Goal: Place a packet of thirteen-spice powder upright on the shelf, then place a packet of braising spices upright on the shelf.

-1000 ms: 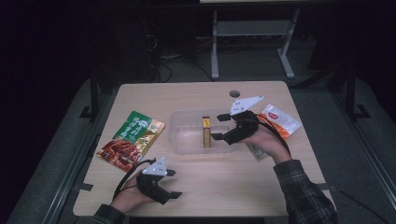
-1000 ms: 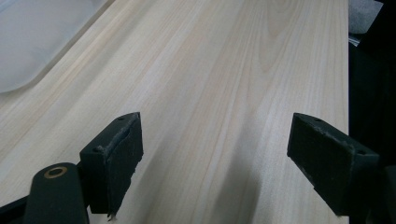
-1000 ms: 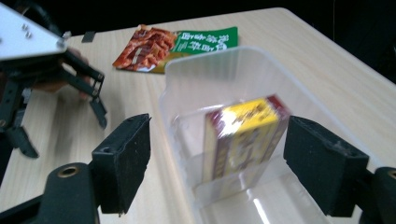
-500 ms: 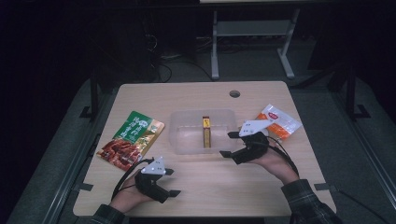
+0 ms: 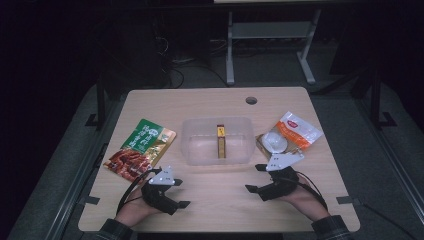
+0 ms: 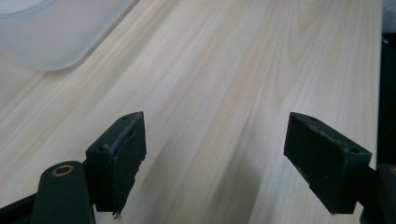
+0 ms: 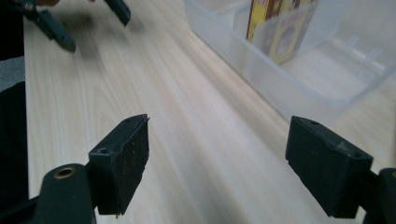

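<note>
While both hands rest near the front edge of the wooden counter, a clear plastic bin is seen at its middle, with a narrow yellow box standing on edge inside it, roughly along the bin's centre line. To the left of the bin, apart from it, a green food pouch printed with a picture of reddish meat is laid flat and slightly turned. To the right of the bin, a white and orange packet is laid flat, and a round whitish item is seen at its near-left corner, just beside the bin; what it is cannot be told. A round cable hole is cut near the counter's far edge.

The left tongs are held low over bare wood in front of the pouch, spread wide, with nothing between them; a corner of the bin is seen ahead in the left gripper view. The right tongs are held in front of the bin's right end, likewise spread wide and empty. In the right gripper view the bin wall and the yellow box are seen ahead to the right, and the left tongs farther off.
</note>
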Tool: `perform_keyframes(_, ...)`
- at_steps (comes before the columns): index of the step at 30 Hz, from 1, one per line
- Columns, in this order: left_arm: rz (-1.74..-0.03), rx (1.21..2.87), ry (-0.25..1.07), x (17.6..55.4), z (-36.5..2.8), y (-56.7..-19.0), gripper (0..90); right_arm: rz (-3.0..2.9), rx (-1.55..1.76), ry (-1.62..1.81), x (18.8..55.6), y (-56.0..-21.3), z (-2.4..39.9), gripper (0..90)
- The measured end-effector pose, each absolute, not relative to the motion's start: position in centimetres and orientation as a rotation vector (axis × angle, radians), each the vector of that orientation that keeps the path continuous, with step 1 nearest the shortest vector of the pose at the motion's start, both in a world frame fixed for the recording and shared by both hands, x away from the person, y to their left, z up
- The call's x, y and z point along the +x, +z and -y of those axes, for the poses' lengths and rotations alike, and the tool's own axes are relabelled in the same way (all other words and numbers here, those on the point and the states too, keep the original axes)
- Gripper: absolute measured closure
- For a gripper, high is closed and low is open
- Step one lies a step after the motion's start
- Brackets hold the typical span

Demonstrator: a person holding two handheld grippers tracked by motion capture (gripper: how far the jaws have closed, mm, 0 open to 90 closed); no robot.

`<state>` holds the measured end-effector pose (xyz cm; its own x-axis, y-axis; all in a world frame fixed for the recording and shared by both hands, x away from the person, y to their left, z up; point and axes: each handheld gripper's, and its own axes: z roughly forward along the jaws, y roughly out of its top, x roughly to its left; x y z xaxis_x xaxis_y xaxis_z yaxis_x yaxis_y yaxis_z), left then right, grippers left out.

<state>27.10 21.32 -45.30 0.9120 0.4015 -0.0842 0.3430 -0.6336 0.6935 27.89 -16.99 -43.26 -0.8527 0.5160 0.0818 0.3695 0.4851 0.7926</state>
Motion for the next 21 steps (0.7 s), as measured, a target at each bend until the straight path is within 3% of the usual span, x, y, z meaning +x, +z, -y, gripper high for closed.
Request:
perform_keyframes(13,-0.672,2.261,0.222,28.5,-23.8,-44.2,23.7,-2.548,0.865,1.287,26.2,-44.1,19.0,20.0)
perform_keyframes(17,-0.761,2.240,0.297,29.8,-25.3,-43.6,32.4,-2.548,0.863,1.288,26.3,-44.2,19.0,19.9)
perform_keyframes(21,-0.894,2.185,0.388,31.4,-27.0,-42.6,51.4,-2.558,0.855,1.279,26.3,-44.3,18.8,19.8)
